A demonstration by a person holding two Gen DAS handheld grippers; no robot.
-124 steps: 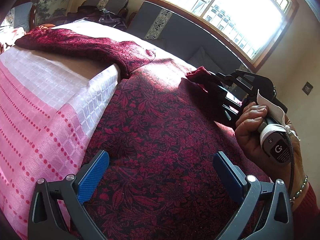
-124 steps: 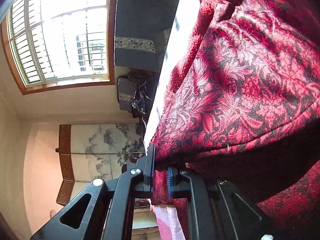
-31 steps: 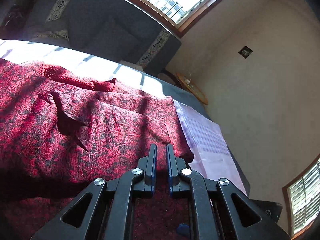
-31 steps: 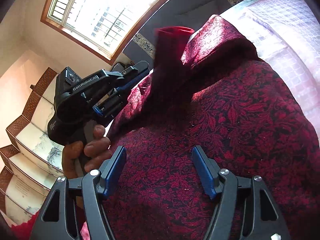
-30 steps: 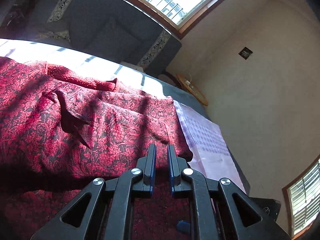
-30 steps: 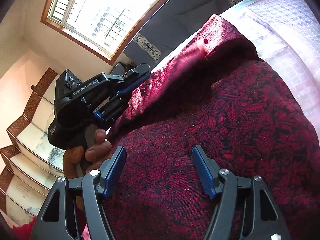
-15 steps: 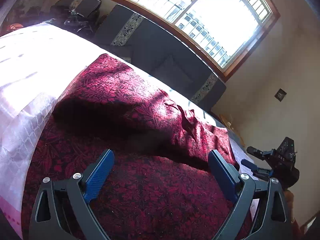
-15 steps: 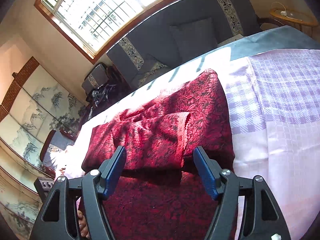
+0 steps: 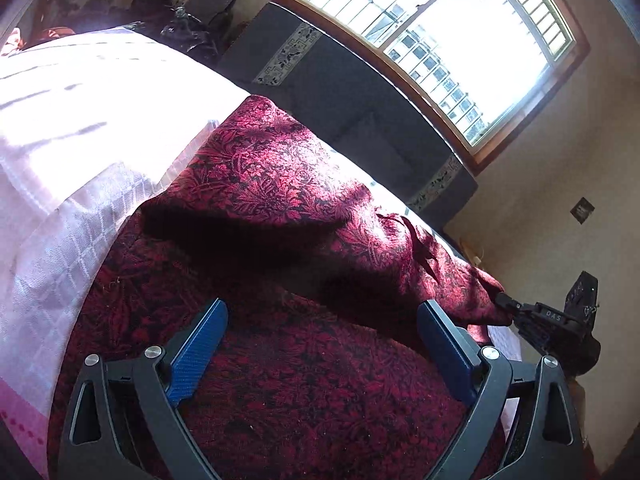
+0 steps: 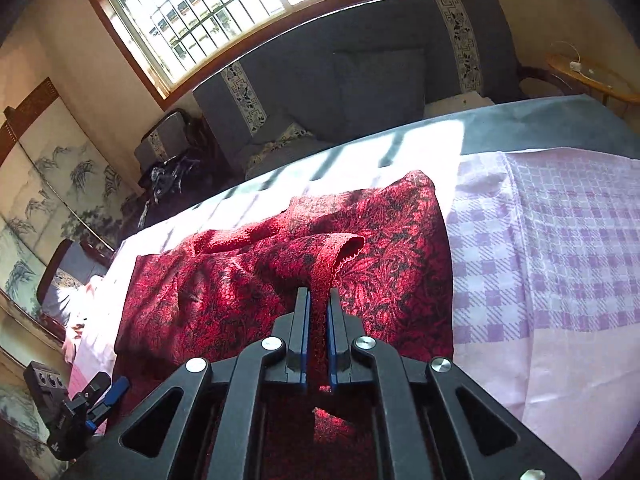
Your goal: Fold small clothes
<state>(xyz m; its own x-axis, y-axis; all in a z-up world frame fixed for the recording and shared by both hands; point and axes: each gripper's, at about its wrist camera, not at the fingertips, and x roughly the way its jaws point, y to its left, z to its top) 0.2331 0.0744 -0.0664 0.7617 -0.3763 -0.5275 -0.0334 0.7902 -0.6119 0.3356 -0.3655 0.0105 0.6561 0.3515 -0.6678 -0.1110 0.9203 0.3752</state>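
Observation:
A dark red floral garment (image 9: 280, 200) lies partly folded on the bed; it also shows in the right wrist view (image 10: 240, 280). My left gripper (image 9: 320, 352) is open and empty, hovering over the garment's near part. My right gripper (image 10: 318, 312) is shut on a folded edge of the garment (image 10: 332, 256) and lifts it a little. The right gripper also shows at the right edge of the left wrist view (image 9: 508, 304), at the garment's corner. The left gripper shows at the lower left of the right wrist view (image 10: 108, 396).
The bed carries a pink and white checked sheet (image 9: 80, 208), lilac checked on the right (image 10: 560, 260). A dark blue sofa (image 10: 360, 76) stands under the window behind the bed. A small wooden side table (image 10: 588, 76) is at the far right.
My right gripper was open half a second ago and has shut on the garment's folded edge. My left gripper, shut on the cloth a second ago, has opened and stays open.

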